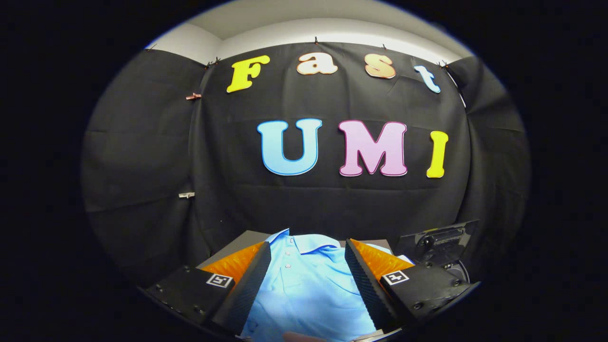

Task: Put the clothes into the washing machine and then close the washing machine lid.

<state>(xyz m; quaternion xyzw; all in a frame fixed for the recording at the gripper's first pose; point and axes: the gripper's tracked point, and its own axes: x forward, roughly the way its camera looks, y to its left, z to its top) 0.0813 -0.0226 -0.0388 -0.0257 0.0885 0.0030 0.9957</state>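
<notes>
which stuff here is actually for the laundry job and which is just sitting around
For the job:
- light blue polo shirt, lying flat between and beyond the open fingers
- dark machine with raised lid, beyond the right finger; likely the washer

Just there:
- grey surface under the shirt
- clips on the cloth wall

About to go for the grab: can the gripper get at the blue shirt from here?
Probably yes. The gripper is open, and the blue shirt lies flat between and just ahead of its fingers, with nothing over it.
</notes>
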